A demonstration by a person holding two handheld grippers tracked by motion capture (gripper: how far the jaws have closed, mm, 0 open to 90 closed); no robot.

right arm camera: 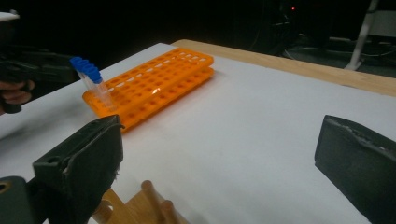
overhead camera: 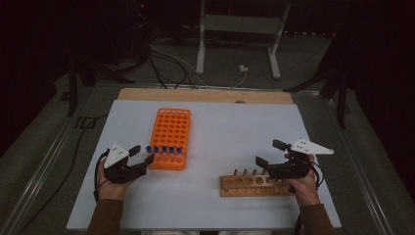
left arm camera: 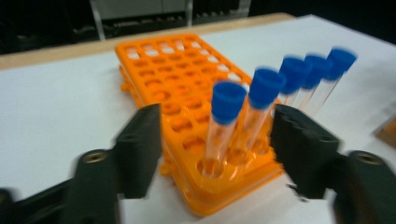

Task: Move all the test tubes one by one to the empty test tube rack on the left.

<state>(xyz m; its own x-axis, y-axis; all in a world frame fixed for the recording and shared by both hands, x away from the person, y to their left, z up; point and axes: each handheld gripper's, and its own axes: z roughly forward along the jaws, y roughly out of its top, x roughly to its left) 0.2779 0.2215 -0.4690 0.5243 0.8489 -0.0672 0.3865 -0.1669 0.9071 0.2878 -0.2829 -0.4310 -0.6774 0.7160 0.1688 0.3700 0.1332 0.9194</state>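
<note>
Blue-capped tube between parted left tool jaws

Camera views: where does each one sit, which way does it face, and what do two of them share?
High view: above the person's side, facing forward and down on the white table; both hands and grippers show.
Left gripper view: rides the left gripper, facing the orange plastic tube rack with blue-capped clear tubes; black fingers show.
Right gripper view: rides the right gripper, above the wooden peg rack.
Shared: the orange rack.
</note>
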